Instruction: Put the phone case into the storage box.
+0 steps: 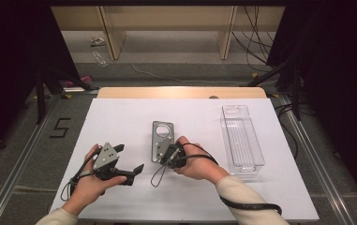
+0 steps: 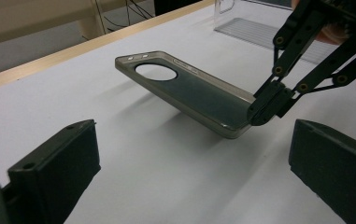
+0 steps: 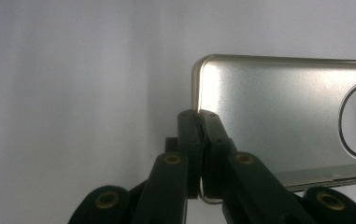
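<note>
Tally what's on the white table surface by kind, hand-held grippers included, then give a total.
Phone case: 1
Clear plastic tray: 1
Hand-held grippers: 2, the left gripper and the right gripper
Total: 4

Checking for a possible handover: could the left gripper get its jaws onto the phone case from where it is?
Probably yes. The left gripper is open and faces the phone case, whose near end the right gripper holds off the white table, with nothing between.
</note>
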Demonstrator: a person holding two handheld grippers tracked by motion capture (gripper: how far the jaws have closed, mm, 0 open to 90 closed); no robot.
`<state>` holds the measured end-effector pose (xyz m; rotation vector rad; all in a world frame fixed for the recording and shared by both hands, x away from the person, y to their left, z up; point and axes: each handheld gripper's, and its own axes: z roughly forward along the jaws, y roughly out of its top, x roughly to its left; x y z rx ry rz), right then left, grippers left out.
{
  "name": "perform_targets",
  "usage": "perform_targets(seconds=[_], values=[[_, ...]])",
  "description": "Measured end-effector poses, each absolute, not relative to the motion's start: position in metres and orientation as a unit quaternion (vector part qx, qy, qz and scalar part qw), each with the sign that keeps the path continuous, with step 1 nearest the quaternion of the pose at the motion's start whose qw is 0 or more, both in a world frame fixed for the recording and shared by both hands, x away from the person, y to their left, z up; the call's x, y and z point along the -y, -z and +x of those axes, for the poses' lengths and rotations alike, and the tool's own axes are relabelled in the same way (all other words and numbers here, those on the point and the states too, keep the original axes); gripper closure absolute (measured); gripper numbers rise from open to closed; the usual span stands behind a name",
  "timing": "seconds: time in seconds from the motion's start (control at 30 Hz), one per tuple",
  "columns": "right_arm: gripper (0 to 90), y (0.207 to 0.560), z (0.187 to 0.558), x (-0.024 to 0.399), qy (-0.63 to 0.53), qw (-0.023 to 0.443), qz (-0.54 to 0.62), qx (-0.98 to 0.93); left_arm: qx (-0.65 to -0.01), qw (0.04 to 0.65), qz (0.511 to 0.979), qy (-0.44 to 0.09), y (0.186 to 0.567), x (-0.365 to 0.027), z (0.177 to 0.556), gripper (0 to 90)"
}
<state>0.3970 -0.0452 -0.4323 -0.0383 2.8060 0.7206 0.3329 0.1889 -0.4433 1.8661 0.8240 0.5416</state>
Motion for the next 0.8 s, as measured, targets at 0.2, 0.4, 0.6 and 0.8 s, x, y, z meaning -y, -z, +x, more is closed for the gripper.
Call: perform_targets(seconds=[0.2,0.4,0.6,0.8], values=[[89.3,0.43,0.391,0.059,-0.27,0.123,-0.005,-0.955,-0.341,0.492,0.769,-0.224,0.444,-0.189,0.333,1.7],[89.3,0.429,0.388,0.069,-0.286,0.124,0.002,-0.95,-0.342,0.492,0.769,-0.223,0.444,-0.189,0.334,1.9],[89.3,0.429,0.384,0.077,-0.3,0.126,0.002,-0.946,-0.344,0.49,0.768,-0.226,0.444,-0.19,0.334,2.3],[89.4,0.431,0.381,0.083,-0.315,0.13,0.003,-0.94,-0.346,0.491,0.768,-0.224,0.444,-0.19,0.334,2.7]])
